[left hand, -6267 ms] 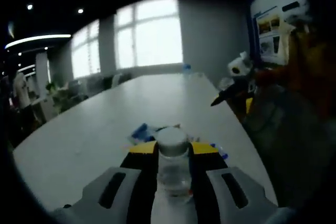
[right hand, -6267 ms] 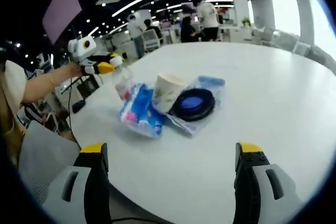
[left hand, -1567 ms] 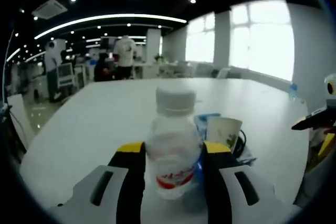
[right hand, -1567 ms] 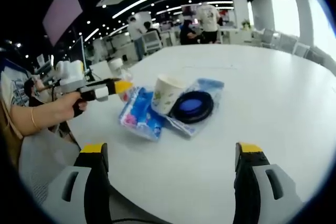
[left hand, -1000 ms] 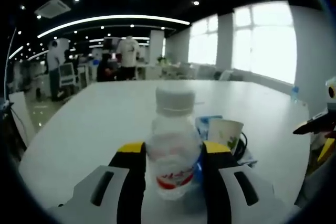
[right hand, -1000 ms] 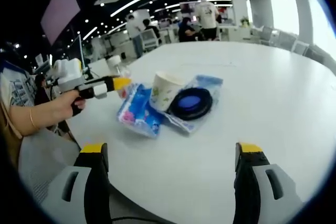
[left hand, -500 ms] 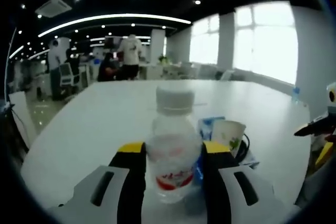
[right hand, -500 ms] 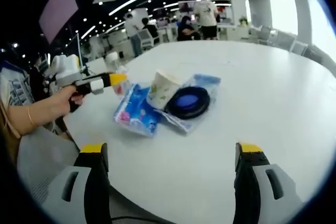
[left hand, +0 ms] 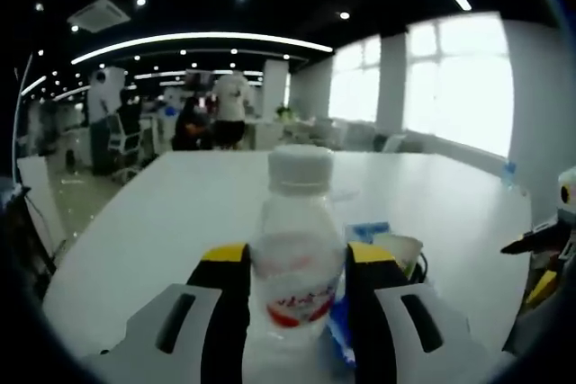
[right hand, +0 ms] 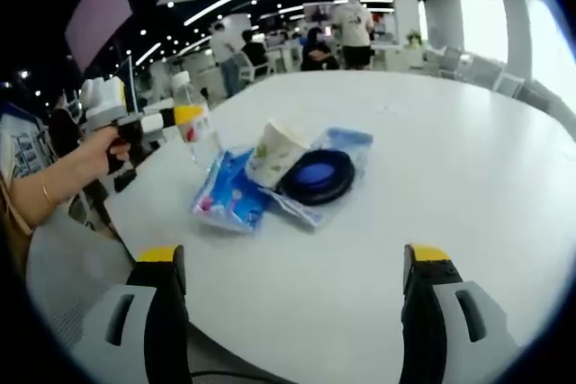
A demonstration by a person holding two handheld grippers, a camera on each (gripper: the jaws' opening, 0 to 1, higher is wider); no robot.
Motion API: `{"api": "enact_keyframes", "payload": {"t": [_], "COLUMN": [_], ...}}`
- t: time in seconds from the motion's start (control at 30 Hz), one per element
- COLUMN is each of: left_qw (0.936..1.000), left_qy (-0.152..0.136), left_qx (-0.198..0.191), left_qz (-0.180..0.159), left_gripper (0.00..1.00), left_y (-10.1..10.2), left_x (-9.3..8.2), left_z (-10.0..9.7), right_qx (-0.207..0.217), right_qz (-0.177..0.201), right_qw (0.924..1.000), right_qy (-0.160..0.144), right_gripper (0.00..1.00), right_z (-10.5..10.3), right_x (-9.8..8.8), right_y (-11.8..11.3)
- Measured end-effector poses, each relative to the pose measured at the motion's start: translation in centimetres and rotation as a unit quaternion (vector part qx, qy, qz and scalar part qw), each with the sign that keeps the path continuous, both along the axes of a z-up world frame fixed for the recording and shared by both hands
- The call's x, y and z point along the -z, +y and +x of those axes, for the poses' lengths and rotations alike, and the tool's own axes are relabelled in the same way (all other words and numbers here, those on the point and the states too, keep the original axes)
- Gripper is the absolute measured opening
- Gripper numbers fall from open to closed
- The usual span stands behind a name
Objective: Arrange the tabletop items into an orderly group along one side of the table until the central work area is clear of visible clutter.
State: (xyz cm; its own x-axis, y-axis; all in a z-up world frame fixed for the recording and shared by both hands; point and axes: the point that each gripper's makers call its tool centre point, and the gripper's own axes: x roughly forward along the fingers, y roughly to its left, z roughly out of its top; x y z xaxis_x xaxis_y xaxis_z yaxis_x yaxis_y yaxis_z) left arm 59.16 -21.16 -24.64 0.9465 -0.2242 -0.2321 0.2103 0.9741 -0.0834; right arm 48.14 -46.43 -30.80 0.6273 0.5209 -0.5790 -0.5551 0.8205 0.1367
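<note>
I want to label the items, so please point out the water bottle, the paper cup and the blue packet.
water bottle (left hand: 298,263), left gripper view, its label
paper cup (right hand: 274,153), right gripper view, its side wall
blue packet (right hand: 229,192), right gripper view, its top face

In the left gripper view the bottle (left hand: 297,254) hides most of the blue packet (left hand: 340,334) and the paper cup (left hand: 396,254) behind it, and its base is cut off by the picture's lower edge. Its red label print is too blurred to read. In the right gripper view the cup (right hand: 273,154) covers part of the dark round coil (right hand: 315,176), and print on the packet (right hand: 227,193) is too small to tell
</note>
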Motion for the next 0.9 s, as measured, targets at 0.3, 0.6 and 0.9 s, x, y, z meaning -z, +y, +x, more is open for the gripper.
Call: {"api": "enact_keyframes", "payload": {"t": [0.3,0.6,0.9], "left_qw": [0.9999,0.9999,0.9996], "left_qy": [-0.004,-0.013,-0.012], "left_qx": [0.009,-0.008,-0.017], "left_qz": [0.014,0.006,0.017], "left_gripper": [0.38,0.38,0.38], "left_y": [0.8,2.7,4.7], "left_x": [-1.2,-2.4,-2.1], "left_z": [1.3,3.1,4.8], "right_qx": [-0.001,-0.001,-0.011], "right_qz": [0.005,0.000,0.001], "right_qw": [1.0000,1.0000,0.9999], "right_qy": [0.001,0.004,0.009], "right_gripper": [0.99,0.99,0.99], "right_z": [0.1,0.1,-0.1], "right_x": [0.0,0.3,0.5], "right_y": [0.0,0.0,0.4]}}
